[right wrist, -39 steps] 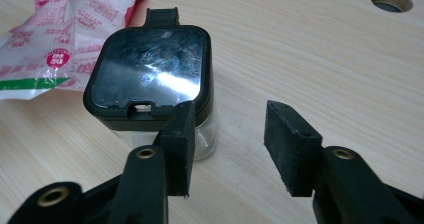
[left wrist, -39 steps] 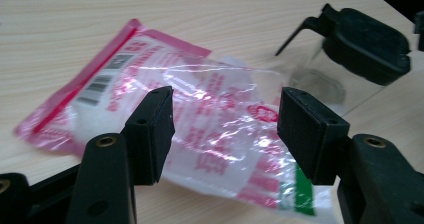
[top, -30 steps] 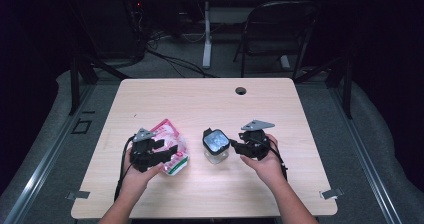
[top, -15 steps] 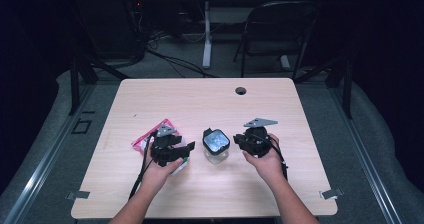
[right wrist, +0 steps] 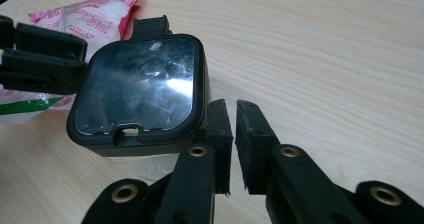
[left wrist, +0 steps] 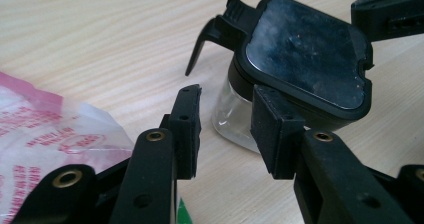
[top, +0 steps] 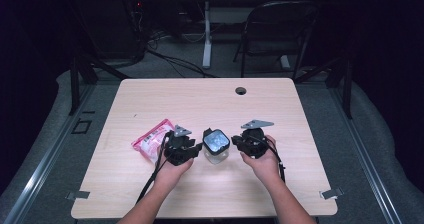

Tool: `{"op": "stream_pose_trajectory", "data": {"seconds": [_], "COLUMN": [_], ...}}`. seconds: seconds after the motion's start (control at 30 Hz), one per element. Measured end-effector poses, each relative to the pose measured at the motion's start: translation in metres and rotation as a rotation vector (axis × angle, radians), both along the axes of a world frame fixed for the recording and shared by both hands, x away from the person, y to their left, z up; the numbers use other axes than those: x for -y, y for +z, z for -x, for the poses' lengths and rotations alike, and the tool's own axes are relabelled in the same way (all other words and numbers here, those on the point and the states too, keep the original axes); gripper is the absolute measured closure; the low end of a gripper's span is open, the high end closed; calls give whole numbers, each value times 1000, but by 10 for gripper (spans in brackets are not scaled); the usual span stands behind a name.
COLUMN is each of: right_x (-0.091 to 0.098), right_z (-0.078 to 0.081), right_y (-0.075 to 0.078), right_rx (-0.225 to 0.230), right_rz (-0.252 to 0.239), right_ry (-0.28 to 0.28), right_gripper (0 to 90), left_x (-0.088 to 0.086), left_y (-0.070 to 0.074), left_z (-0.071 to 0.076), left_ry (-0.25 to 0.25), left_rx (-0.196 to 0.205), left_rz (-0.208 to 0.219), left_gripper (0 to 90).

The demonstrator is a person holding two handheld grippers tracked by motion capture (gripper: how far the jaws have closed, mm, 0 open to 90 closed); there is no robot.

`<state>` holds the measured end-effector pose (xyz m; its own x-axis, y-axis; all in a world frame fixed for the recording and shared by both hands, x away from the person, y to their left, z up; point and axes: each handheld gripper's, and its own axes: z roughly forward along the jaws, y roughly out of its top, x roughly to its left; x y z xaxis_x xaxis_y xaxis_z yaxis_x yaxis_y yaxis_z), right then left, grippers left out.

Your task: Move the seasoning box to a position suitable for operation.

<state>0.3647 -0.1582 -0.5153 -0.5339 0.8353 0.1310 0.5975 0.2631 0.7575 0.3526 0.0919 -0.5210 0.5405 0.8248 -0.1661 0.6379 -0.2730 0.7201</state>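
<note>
Pale bench, both tongs flanking the jar (top: 216, 146): right tongs (right wrist: 231, 119) clenched empty, left tongs (left wrist: 225, 119) closing, still released — square up first.

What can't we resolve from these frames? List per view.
- Jar contents: high view, the black lid covers them; left gripper view shows just a sliver of clear wall.
- Print on the pink bag: too small in the high view, blurred and cut by the left edge in the left gripper view.
- Right gripper contact with the jar: jaws nearly together beside the lid; touch unclear.
- Left gripper: whether a pad touches the jar is unclear.
</note>
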Motion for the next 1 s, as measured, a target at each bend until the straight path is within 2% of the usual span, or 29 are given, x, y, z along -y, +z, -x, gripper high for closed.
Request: {"op": "stream_pose_trajectory", "data": {"seconds": [0.07, 0.17, 0.27, 0.37, 0.5, 0.63, 0.7, 0.8, 0.97, 1.0], "right_x": [0, -2, -5, -8, -13, -18, -19, -20, -19, -19], "right_z": [-1, -3, -5, -3, 6, 16, 23, 27, 36, 36], "right_y": [0, -1, -4, -5, -5, -4, -4, -4, -2, -2], "right_rx": [4, 0, -5, -3, -1, 9, 9, 11, -36, -29], "right_rz": [2, 1, -3, 10, 23, 47, 44, 40, 6, 21], "right_ry": [4, 5, 7, 12, 38, 56, 69, 75, 119, 125], "right_gripper": [846, 845, 847, 891, 900, 900, 900, 900, 899, 887], "left_x": [3, 4, 5, 5, 5, 3, 3, 3, -1, -1], "left_y": [-2, -3, -4, -4, -3, -4, -5, -5, -5, -4], "left_z": [-1, -2, -2, -1, 0, 1, 2, 4, 4, 4], "left_ry": [3, 6, 5, -14, -33, -26, -30, -33, -34, -28], "left_rx": [-11, -4, -7, 2, 12, 12, 10, 15, 8, 7], "left_rz": [-6, -25, -22, -21, -45, -35, -33, -38, -39, -39], "left_gripper": [648, 654, 661, 665, 685, 738, 791, 802, 803, 779]}}
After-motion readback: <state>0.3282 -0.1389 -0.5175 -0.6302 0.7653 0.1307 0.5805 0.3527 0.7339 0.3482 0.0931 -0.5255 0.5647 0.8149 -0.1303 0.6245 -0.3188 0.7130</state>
